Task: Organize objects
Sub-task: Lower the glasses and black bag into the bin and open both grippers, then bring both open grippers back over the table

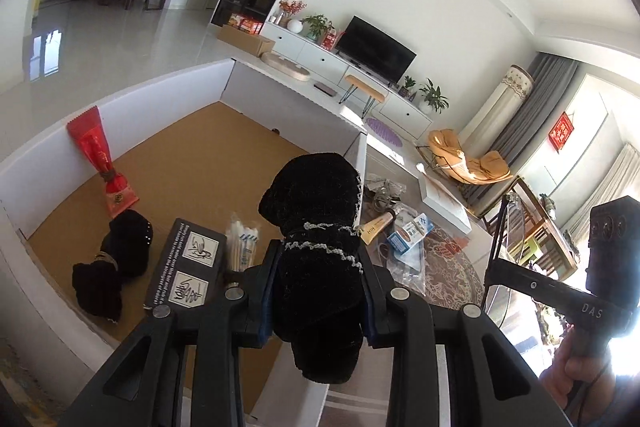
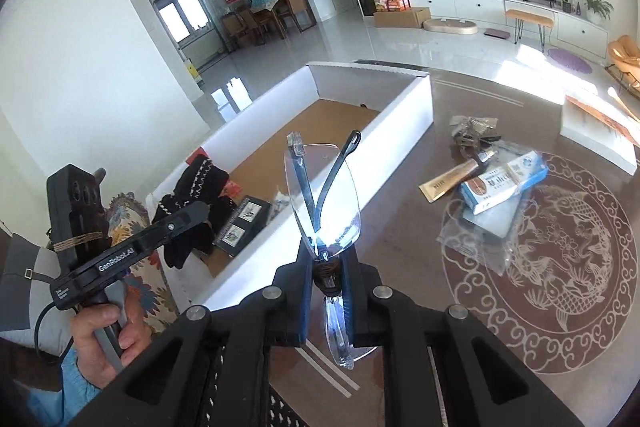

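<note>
Left wrist view first: the left gripper (image 1: 318, 301) is clamped on a bundled black knitted glove with pale zigzag stitching (image 1: 316, 223), held in the air over the near corner of the white-walled cardboard box with a brown floor (image 1: 168, 87). Inside lie a red fabric pouch (image 1: 100, 163), another black glove bundle (image 1: 112, 263), a dark printed card box (image 1: 188, 263) and a packet of wooden sticks (image 1: 242, 243).

Over on the right wrist view, the right gripper (image 2: 328, 291) has its jaws together on a pair of folded rimless glasses with dark arms (image 2: 320, 203), above the brown glass table with a fish motif (image 2: 560, 267).

Judging it now: lower the glove beside its twin, open only once low. The glasses look pinched near the hinge, though glare blurs it, so set them gently on bare floor, away from heavier items.
</note>
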Available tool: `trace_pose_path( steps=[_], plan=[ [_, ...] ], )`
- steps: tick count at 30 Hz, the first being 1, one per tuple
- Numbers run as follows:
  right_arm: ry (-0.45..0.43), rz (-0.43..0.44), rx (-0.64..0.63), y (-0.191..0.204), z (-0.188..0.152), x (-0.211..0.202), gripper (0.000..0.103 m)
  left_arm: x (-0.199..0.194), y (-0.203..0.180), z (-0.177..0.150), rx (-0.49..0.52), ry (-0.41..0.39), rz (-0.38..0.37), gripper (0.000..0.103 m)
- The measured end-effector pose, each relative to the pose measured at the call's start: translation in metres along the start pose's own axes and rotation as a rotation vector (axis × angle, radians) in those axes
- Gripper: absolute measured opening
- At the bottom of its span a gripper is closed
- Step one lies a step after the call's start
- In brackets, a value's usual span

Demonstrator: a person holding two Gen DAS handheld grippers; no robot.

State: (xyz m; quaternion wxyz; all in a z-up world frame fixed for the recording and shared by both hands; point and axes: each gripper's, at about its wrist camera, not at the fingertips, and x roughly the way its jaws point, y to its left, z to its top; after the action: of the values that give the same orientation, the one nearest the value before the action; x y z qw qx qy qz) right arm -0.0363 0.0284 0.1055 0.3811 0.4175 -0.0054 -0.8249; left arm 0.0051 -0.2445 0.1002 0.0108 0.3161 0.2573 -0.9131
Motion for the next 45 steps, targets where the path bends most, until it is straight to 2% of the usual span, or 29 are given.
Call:
trace_pose_path(
  steps=[4, 7, 10, 12, 13, 14, 15, 16, 18, 21, 22, 23, 25, 26, 28, 30, 32, 34, 38, 40, 45],
  plan=[
    [0.008, 0.095, -0.034, 0.051, 0.029, 0.05, 0.014, 0.012, 0.034, 0.022, 0.039, 0.056, 0.135, 0.033],
    [0.078, 0.148, -0.021, 0.078, 0.039, 0.099, 0.014, 0.021, 0.055, 0.028, 0.07, 0.102, 0.223, 0.033],
    [0.154, 0.151, -0.004, 0.093, 0.036, 0.145, 0.014, 0.033, 0.071, 0.026, 0.089, 0.141, 0.284, 0.034],
    [0.186, 0.14, 0.005, 0.099, 0.032, 0.17, 0.018, 0.039, 0.08, 0.022, 0.087, 0.164, 0.324, 0.037],
    [0.203, 0.127, 0.008, 0.101, 0.029, 0.179, 0.027, 0.042, 0.085, 0.02, 0.078, 0.176, 0.338, 0.044],
    [0.221, 0.111, 0.017, 0.102, 0.027, 0.187, 0.042, 0.043, 0.089, 0.018, 0.067, 0.183, 0.349, 0.05],
    [0.226, 0.11, 0.028, 0.101, 0.025, 0.191, 0.05, 0.042, 0.089, 0.016, 0.073, 0.169, 0.355, 0.055],
    [0.218, 0.112, 0.039, 0.1, 0.023, 0.191, 0.062, 0.039, 0.087, 0.014, 0.079, 0.155, 0.371, 0.07],
    [0.171, 0.117, 0.043, 0.093, 0.021, 0.183, 0.067, 0.031, 0.081, 0.01, 0.076, 0.109, 0.397, 0.088],
    [0.044, 0.096, 0.016, 0.077, 0.02, 0.147, 0.071, 0.017, 0.063, 0.003, 0.083, 0.053, 0.385, 0.089],
    [-0.008, 0.068, 0.0, 0.069, 0.016, 0.132, 0.082, 0.012, 0.053, 0.001, 0.094, 0.04, 0.37, 0.089],
    [-0.062, 0.019, -0.019, 0.061, 0.009, 0.114, 0.095, 0.008, 0.043, -0.004, 0.109, 0.027, 0.353, 0.089],
    [-0.139, -0.12, -0.053, 0.036, -0.013, 0.085, 0.103, 0.003, 0.016, -0.017, 0.15, 0.013, 0.295, 0.089],
    [-0.156, -0.193, -0.061, 0.019, -0.028, 0.075, 0.103, 0.002, 0.0, -0.023, 0.175, 0.017, 0.251, 0.089],
    [-0.137, -0.338, -0.059, -0.024, -0.061, 0.06, 0.103, 0.005, -0.034, -0.038, 0.229, 0.045, 0.153, 0.089],
    [-0.057, -0.46, -0.023, -0.072, -0.095, 0.047, 0.103, 0.01, -0.07, -0.06, 0.286, 0.084, 0.069, 0.089],
    [-0.001, -0.545, 0.03, -0.112, -0.123, 0.032, 0.103, 0.02, -0.103, -0.085, 0.341, 0.14, 0.004, 0.093],
    [0.015, -0.595, 0.071, -0.139, -0.144, 0.012, 0.103, 0.034, -0.13, -0.111, 0.378, 0.186, -0.036, 0.098],
    [0.003, -0.635, 0.126, -0.166, -0.165, -0.016, 0.103, 0.077, -0.157, -0.154, 0.417, 0.276, -0.008, 0.098],
    [-0.002, -0.632, 0.148, -0.172, -0.168, -0.02, 0.103, 0.095, -0.158, -0.168, 0.422, 0.309, 0.025, 0.097],
    [-0.018, -0.623, 0.192, -0.176, -0.18, -0.018, 0.103, 0.11, -0.143, -0.185, 0.466, 0.304, 0.113, 0.097]
  ],
)
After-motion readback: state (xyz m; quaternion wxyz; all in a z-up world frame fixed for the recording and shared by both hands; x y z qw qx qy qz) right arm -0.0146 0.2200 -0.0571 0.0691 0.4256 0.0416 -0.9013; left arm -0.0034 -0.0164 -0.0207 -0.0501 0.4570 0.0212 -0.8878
